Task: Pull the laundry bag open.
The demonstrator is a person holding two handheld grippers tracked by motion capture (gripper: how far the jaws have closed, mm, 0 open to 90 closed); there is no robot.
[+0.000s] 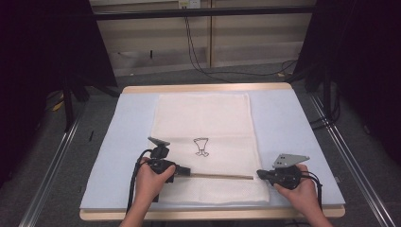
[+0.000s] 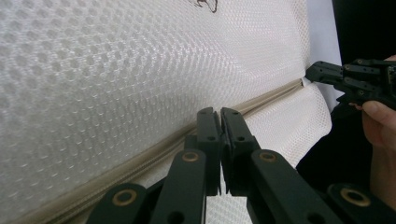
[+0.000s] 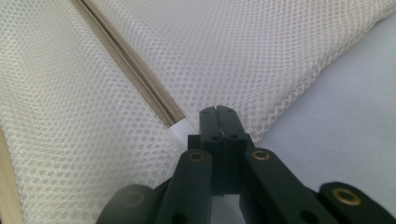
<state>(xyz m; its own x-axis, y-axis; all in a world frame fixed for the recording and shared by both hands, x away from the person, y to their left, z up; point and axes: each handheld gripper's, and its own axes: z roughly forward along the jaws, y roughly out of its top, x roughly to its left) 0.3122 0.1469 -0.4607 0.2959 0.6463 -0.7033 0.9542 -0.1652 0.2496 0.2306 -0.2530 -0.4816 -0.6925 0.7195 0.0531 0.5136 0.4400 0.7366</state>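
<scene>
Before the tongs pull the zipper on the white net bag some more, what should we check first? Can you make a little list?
1. Left tongs shut at the zipper: ok. Whether they hold the slider: cannot tell.
2. Right tongs shut at the zipper's end by the bag's edge: ok. Whether they pinch the fabric: cannot tell.
3. Mesh bag lying flat on the blue mat: ok.
4. Zipper line straight between the two tongs: ok.
5. Zipper open or closed along its length: cannot tell.

Right gripper (image 3: 217,110) closed at mesh bag (image 3: 261,51) zipper (image 3: 135,74) end.
</scene>
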